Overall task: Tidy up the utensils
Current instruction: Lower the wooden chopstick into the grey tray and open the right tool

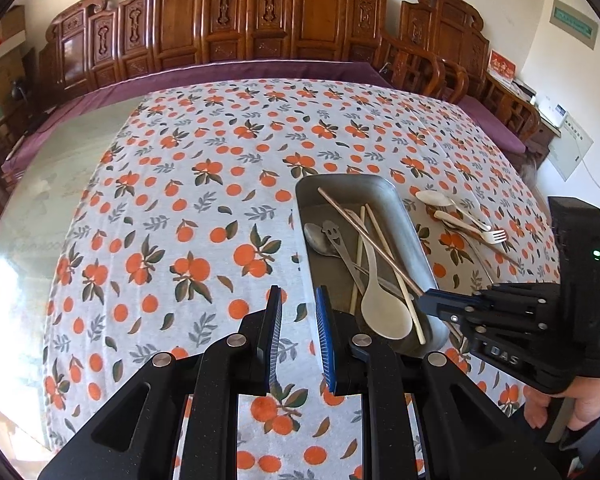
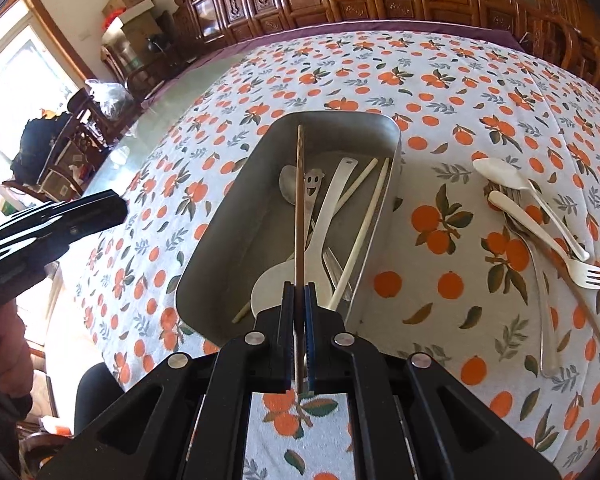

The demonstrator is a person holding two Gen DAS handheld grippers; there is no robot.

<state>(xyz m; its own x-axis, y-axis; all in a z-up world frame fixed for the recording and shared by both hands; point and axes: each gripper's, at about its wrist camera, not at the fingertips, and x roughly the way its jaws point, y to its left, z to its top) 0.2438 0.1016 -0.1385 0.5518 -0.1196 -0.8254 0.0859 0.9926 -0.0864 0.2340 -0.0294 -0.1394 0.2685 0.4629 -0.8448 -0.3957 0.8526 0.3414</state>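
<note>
A metal tray [image 2: 228, 240] [image 1: 412, 220] on the orange-print tablecloth holds a metal spoon, a smiley utensil [image 2: 311, 188], a big white spoon [image 1: 382, 312], and pale chopsticks [image 2: 360, 236]. My right gripper [image 2: 299, 286] is shut on a brown chopstick [image 2: 299, 200], whose far end reaches over the tray; it also shows in the left wrist view [image 1: 364, 232]. My left gripper [image 1: 299, 294] is open and empty, just left of the tray above the cloth. On the cloth right of the tray lie white spoons [image 2: 508, 178], a white fork [image 2: 580, 268], and a metal utensil [image 2: 540, 300].
Carved wooden chairs [image 1: 260, 20] line the far side of the table. Bare glass tabletop [image 1: 60, 160] shows left of the cloth. Boxes and a chair with bags [image 2: 80, 128] stand by the window at left.
</note>
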